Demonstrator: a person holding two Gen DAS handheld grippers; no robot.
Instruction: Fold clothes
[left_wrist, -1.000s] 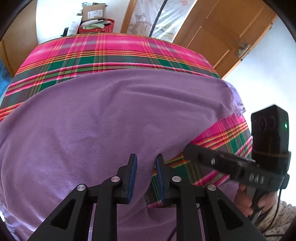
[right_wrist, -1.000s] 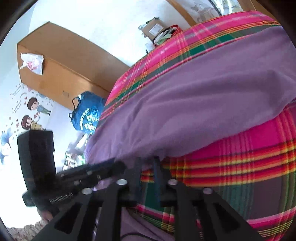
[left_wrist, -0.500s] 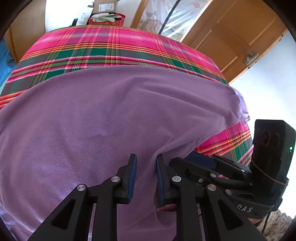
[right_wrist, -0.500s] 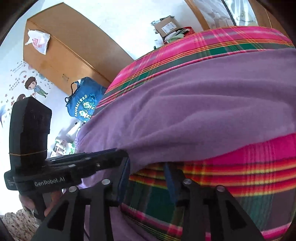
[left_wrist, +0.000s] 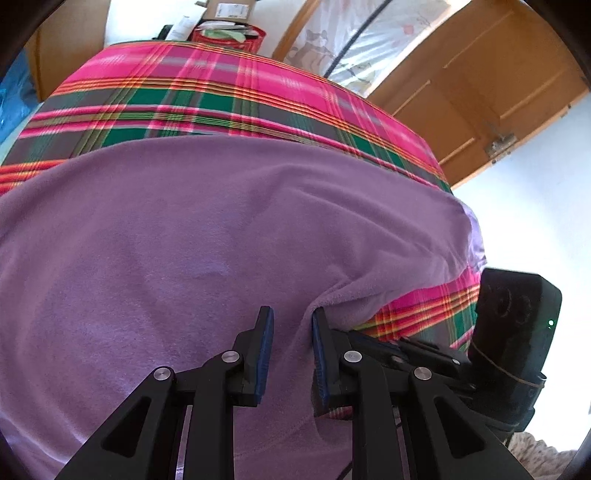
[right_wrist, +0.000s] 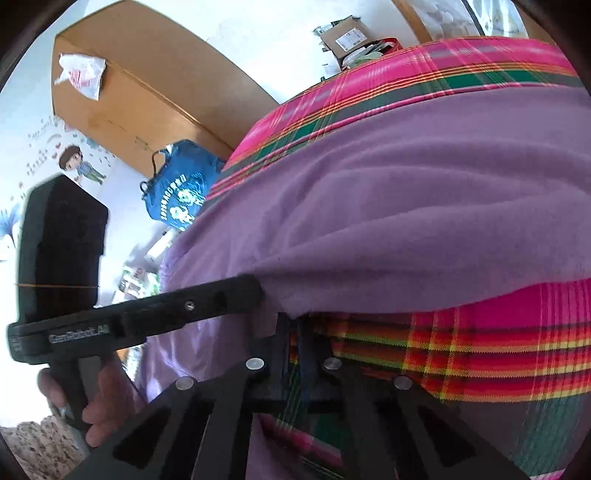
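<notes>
Since before, our right gripper (right_wrist: 293, 332) pinched shut, maybe on purple cloth (left_wrist: 192, 236) edge; left gripper (left_wrist: 290, 332) open, near bed (left_wrist: 207, 99) edge.

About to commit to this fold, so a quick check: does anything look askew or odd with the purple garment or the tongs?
Mostly fine. The purple garment lies spread on the plaid blanket, but its near edge is bunched into a raised ridge where both tongs meet. The right tongs look nearly shut there; the left tongs are open.
</notes>
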